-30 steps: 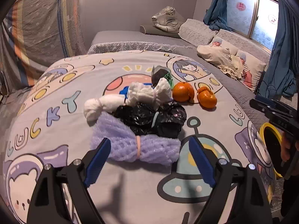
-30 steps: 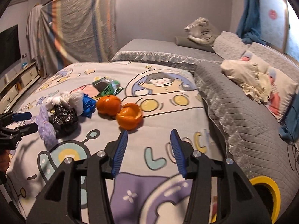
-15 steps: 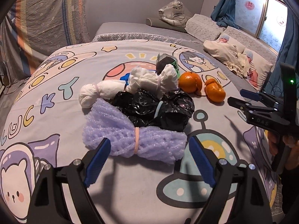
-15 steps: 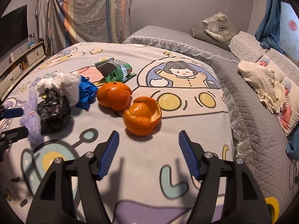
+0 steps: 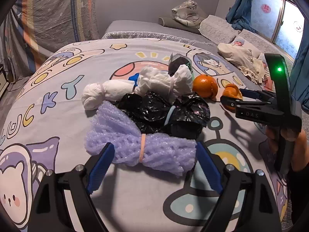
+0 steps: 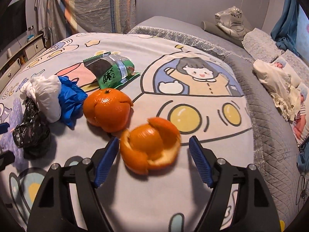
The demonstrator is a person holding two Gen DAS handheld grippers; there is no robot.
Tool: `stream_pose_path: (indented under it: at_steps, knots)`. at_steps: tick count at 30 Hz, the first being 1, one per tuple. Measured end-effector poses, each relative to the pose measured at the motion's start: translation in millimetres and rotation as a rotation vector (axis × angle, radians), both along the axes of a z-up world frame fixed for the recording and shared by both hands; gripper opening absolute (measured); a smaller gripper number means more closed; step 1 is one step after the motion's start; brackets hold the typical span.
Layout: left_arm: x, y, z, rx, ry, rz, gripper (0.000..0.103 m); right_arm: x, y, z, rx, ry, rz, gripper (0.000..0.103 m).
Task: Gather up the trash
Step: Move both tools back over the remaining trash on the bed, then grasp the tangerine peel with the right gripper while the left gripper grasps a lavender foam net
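- Bedding with a cartoon space print (image 5: 58, 73) covers the bed on which all the trash is spread; grey quilted cover (image 6: 270, 116) is seen along its far and right sides.
- Purple foam net (image 5: 139, 147), cinched at the middle by a pale band, lies nearest the left tool (image 5: 154, 162); the net's near edge is framed between the two blue pads, which stand wide apart and are not pressed on it.
- Black plastic bag (image 5: 164, 110) is bunched just behind the net and touches it.
- White tissue bundles (image 5: 160, 81) are piled behind the black bag, with a blue crumpled bag (image 6: 69, 98) tucked beside them.
- Green snack wrapper (image 6: 114, 71) lies farther back, apart from the pile.
- Closed orange peel (image 6: 108, 110) sits beside the blue bag.
- Opened orange peel (image 6: 150, 148) lies touching the closed one, between the pads of the right tool (image 6: 154, 158); its jaws have just been opening and are spread wide, and no contact with the peel is seen.
- Right tool is gripped by a hand (image 5: 293, 143) at the right edge of the left wrist view.
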State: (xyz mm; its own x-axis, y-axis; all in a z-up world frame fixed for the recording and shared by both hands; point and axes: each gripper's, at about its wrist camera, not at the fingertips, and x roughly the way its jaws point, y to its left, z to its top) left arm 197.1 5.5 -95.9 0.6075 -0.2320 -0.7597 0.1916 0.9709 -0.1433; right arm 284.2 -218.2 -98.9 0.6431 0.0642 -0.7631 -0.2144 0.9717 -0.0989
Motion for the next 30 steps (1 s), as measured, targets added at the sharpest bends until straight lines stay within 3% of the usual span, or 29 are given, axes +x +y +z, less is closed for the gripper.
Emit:
stream_pose_path:
  at_steps: [4,7,17,21,30]
  knots:
    - [2,-1,-1,0.009,-0.004,0.003,0.075,7,0,-5,0.012,0.028,-0.011,0.068]
    - [3,0,-2,0.012,0.0,0.006,0.069,8,0,-6,0.013,0.031,-0.013,0.059]
    - [8,8,-5,0.018,0.011,0.045,0.038,11,6,-10,-0.014,0.035,-0.008,0.055]
    - [3,9,-2,0.031,0.008,0.042,0.023,8,7,-8,-0.017,0.03,-0.012,0.047]
    - [-7,20,5,-0.021,0.007,0.044,0.019,5,4,-2,0.009,0.012,-0.028,0.041]
